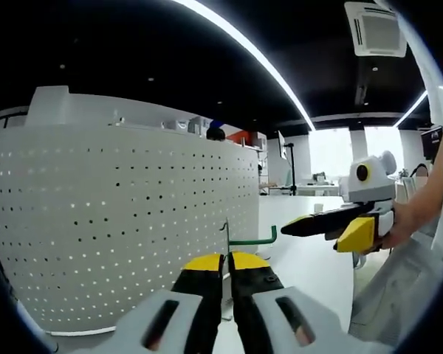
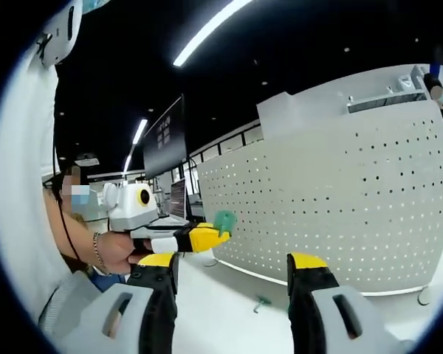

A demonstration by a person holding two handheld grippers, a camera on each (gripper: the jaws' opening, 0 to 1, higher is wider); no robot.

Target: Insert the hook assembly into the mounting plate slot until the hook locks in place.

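It looked like an open-plan office or lab; a black ceiling carried long light strips (image 1: 244, 46) and a cassette air-conditioning unit (image 1: 375, 29); a white table (image 1: 310, 251) held a curved white perforated panel (image 1: 125, 221); dark monitors (image 2: 166, 140) stood on desks behind, with bright windows (image 1: 332, 151) at the far end.

In the left gripper view, the left gripper (image 1: 227, 259) rises from the bottom edge, its jaws closed on the thin green wire hook (image 1: 249, 240), which juts forward above the flat white tabletop (image 1: 310, 258). The curved white perforated metal panel (image 1: 125, 221) stands on the table to the left of the hook. The right gripper (image 1: 295, 227) enters from the right, near the hook. In the right gripper view, a small green hook piece (image 2: 261, 302) lies on the table between the spread jaws, before the panel (image 2: 340, 206).
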